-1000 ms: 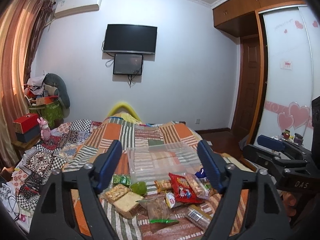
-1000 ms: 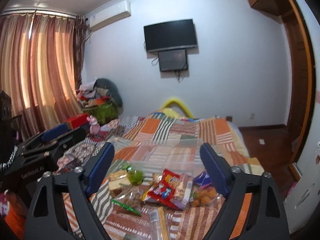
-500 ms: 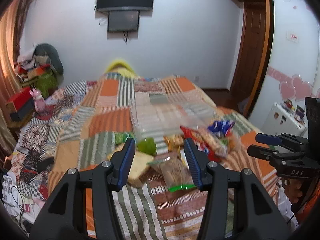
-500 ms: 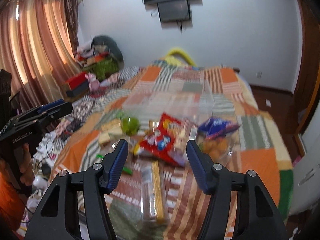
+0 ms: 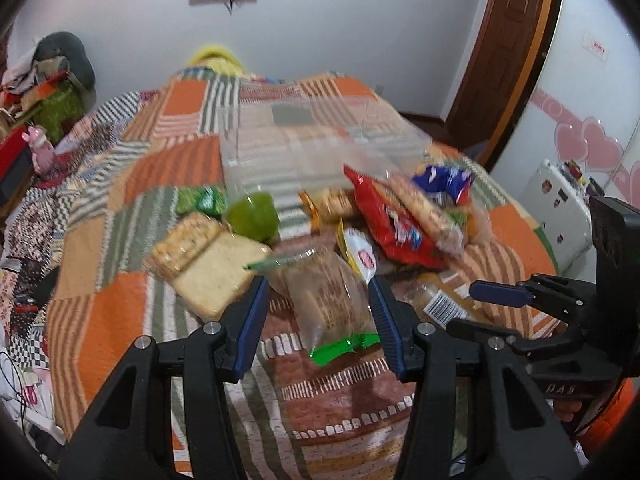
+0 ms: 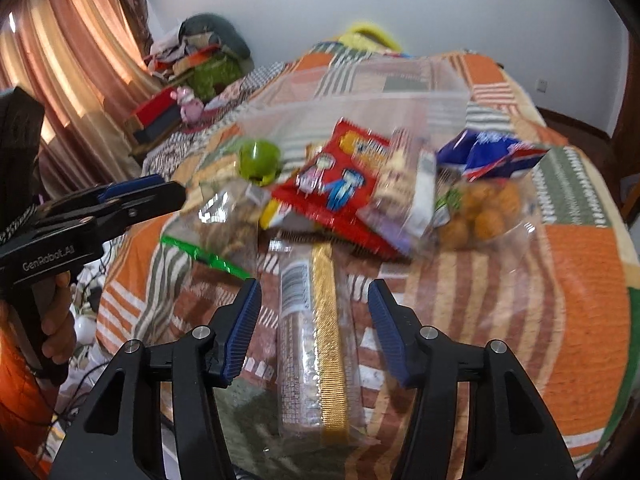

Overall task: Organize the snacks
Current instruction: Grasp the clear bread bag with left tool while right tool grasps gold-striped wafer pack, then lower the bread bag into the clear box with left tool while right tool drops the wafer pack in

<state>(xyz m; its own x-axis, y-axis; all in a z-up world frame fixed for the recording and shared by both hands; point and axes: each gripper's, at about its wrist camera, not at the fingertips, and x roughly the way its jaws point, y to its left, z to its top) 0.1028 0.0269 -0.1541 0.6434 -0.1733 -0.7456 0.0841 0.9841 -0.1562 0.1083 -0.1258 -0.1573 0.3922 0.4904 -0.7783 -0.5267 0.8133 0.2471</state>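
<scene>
Two hand-held grippers hung above quilted bed (image 5: 120,312), both spread, pinching nothing. Left hand-held gripper (image 5: 318,312) straddled clear cookie bag (image 5: 328,296); right hand-held gripper (image 6: 314,312), jaws just narrowing, straddled long gold-edged cracker pack (image 6: 316,344), pads clear of it. Beyond: snack pile, red packet (image 6: 340,184), green apple (image 5: 252,216), then empty clear bin (image 5: 320,148)

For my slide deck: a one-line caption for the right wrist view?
Right gripper, jaws open, above a long gold-striped biscuit pack on a patchwork bedspread, snack pile beyond.
</scene>
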